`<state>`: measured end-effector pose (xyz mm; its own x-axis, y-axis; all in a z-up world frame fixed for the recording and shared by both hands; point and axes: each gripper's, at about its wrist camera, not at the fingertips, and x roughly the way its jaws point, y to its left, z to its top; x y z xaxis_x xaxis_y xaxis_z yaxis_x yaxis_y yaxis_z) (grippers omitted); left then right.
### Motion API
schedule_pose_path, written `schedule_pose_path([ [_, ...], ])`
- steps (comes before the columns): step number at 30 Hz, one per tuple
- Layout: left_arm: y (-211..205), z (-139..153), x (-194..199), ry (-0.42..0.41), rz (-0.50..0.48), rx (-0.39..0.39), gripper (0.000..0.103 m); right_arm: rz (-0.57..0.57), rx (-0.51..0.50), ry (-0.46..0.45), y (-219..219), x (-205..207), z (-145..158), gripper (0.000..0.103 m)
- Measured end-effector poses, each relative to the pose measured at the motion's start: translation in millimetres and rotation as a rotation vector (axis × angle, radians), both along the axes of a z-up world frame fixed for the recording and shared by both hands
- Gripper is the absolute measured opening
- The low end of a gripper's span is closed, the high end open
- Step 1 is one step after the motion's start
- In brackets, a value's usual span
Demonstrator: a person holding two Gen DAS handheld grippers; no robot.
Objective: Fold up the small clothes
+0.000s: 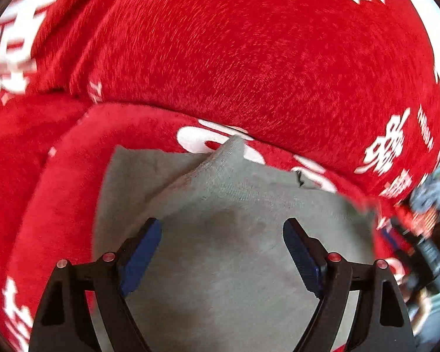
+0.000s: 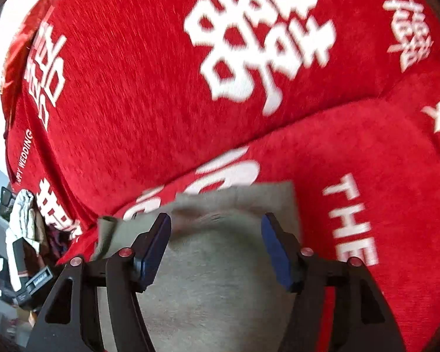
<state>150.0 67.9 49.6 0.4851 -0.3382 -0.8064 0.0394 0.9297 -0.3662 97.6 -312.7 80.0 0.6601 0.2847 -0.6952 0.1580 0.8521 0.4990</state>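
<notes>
A small grey garment (image 1: 220, 234) lies on a red sofa seat. In the left wrist view one flap of it is folded over, with a raised corner (image 1: 234, 143) near the seat's back. My left gripper (image 1: 222, 228) hovers over the grey cloth with its blue pads wide apart and nothing between them. In the right wrist view the same grey garment (image 2: 217, 278) fills the lower middle. My right gripper (image 2: 216, 224) is open over its far edge, empty.
The red sofa cover (image 2: 161, 94) with white characters forms the seat and the backrest (image 1: 249, 58) right behind the garment. Clutter and dark gear sit beyond the sofa's end (image 2: 23, 252) and at the right edge of the left wrist view (image 1: 425, 234).
</notes>
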Motion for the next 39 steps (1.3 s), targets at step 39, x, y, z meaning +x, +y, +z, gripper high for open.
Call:
schedule_pose_path([
  [39, -3.1, -33.7, 77.6, 0.103, 0.012, 0.349, 0.086, 0.105, -0.414, 0.278, 67.3, 78.4, -32.6, 0.068],
])
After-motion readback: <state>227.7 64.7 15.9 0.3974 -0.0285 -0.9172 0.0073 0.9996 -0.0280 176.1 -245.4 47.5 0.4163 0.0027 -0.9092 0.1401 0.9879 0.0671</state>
